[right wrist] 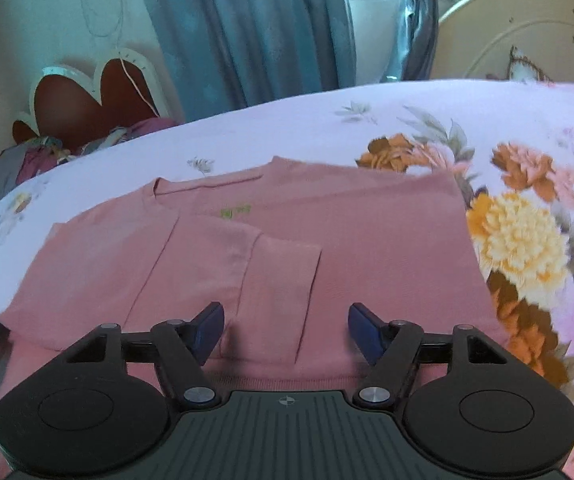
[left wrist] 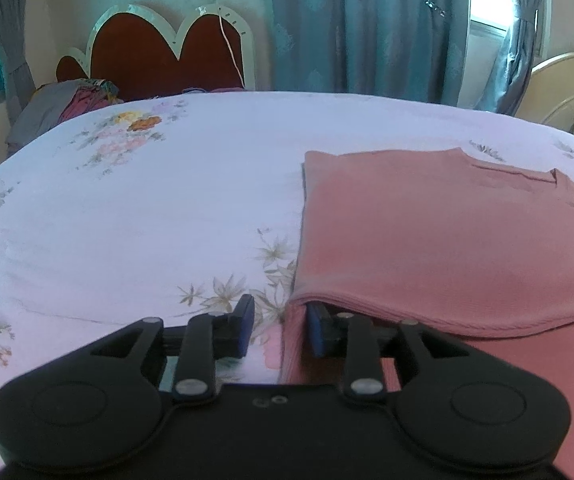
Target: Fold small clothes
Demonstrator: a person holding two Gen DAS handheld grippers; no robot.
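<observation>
**Pink shirt folded on the bed, both grippers low at its near edge**

The left gripper (left wrist: 279, 328) is held low over the bed, angled downward, at the bottom centre of the left wrist view. Its two blue pads are seen a little apart; the edge of the lower cloth layer runs through the gap between them, and the right pad is tucked under the folded-over edge of the shirt. Whether the pads press on the cloth cannot be told.

The right gripper (right wrist: 285, 332) is likewise tilted downward at the bottom centre of the right wrist view. Its two fingers are spread wide, and no cloth is pinched between them; the shirt lies flat beneath and ahead of them.

One pink shirt (right wrist: 287, 240) is counted, laid on the flowered bedsheet (left wrist: 127, 220). In the right wrist view it fills the middle of the frame, with a sleeve folded inward and a small green mark near the neckline. In the left wrist view it occupies the right half of the frame.

One heart-shaped board (left wrist: 167, 56) is seen at the upper left, one pile of clothes (left wrist: 67, 104) beside it, and teal curtains (left wrist: 367, 28) are hung behind the bed.
</observation>
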